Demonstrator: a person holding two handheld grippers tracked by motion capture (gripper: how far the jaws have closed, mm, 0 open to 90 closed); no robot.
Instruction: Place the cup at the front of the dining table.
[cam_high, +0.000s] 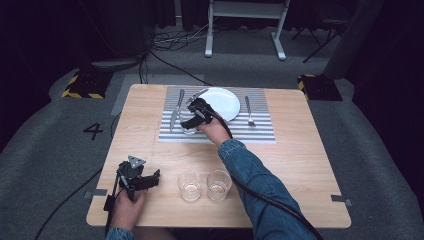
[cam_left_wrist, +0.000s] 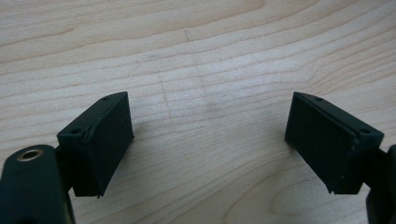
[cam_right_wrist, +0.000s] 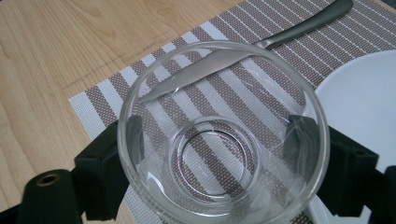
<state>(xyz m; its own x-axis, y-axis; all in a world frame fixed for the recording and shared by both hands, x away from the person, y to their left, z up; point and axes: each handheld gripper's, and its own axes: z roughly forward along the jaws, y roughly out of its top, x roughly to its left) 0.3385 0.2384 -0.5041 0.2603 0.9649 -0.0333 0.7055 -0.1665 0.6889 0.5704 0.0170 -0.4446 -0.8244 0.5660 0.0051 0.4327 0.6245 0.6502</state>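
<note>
1. A clear glass (cam_right_wrist: 223, 140) is seen standing upright on the striped placemat (cam_high: 260, 127), toward the far edge of the surface (cam_high: 310, 165), between the pads of the right tool (cam_high: 192, 116).
2. The right tool is set around the glass, one pad at each side of its wall; whether the pads press on it or stand just off it cannot be told.
3. A knife (cam_right_wrist: 243, 51) is seen lying on the placemat just beyond the glass, and a white plate (cam_high: 222, 102) just beside it.
4. The left tool (cam_high: 150, 179) is held low over the bare wood near the near left corner, its jaws spread wide and empty.
5. Two more glasses (cam_high: 190, 186) are seen near the near edge, well apart from the right tool.
</note>
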